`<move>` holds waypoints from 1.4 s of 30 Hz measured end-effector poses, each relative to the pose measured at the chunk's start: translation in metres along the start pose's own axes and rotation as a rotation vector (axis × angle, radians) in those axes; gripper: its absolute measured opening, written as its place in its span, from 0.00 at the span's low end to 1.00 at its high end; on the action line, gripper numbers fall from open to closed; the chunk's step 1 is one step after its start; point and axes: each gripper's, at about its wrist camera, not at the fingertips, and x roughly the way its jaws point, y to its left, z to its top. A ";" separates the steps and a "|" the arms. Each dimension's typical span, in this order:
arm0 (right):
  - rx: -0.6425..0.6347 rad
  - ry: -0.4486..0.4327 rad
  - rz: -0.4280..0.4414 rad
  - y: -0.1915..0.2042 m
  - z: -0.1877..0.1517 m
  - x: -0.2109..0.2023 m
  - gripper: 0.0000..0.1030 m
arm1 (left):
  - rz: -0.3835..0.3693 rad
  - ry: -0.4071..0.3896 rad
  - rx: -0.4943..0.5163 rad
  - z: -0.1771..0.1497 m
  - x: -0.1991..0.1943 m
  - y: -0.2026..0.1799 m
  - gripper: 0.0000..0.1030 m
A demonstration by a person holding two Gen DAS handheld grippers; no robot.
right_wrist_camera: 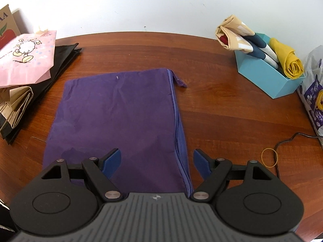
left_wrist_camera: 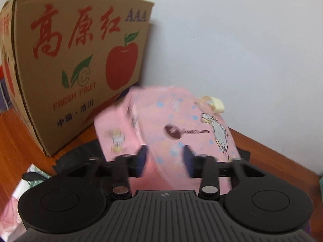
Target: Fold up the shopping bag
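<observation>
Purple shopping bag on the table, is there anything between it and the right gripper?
Nothing visible. The right gripper hangs open directly over the near end of the purple bag, which lies flat on the table. The rubber band sits off to the side.

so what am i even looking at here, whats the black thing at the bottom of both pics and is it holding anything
Those are two hand-held grippers a person carries, each with a camera looking along its fingers. The left hand-held gripper has its jaws apart, with a pink paper bag in front and between them, not pinched, beside a fruit box. The right hand-held gripper is open above a purple shopping bag lying flat on the wooden table. A blue bin holds rolled bags.
</observation>
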 end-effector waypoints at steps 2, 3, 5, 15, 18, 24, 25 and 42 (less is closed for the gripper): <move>-0.001 0.004 0.003 -0.004 -0.001 0.000 0.81 | -0.029 0.012 0.016 -0.002 -0.007 -0.009 0.51; -0.003 0.005 0.005 -0.006 -0.002 0.000 0.81 | -0.040 0.014 0.020 -0.004 -0.011 -0.015 0.51; -0.007 0.009 0.009 -0.009 -0.004 0.001 0.81 | -0.060 0.014 0.030 -0.008 -0.019 -0.026 0.54; -0.033 0.033 0.031 -0.031 -0.018 0.003 0.81 | -0.216 0.071 0.203 -0.040 -0.044 -0.104 0.64; -0.037 0.040 0.036 -0.040 -0.024 0.005 0.81 | -0.253 0.100 0.242 -0.057 -0.041 -0.125 0.66; -0.051 0.053 0.046 -0.052 -0.037 0.010 0.81 | -0.337 0.198 0.291 -0.094 -0.025 -0.159 0.66; -0.052 0.056 0.051 -0.054 -0.039 0.011 0.81 | -0.350 0.213 0.298 -0.101 -0.021 -0.164 0.66; -0.059 0.146 0.160 -0.065 -0.065 0.046 0.31 | -0.436 0.369 0.471 -0.188 0.024 -0.225 0.49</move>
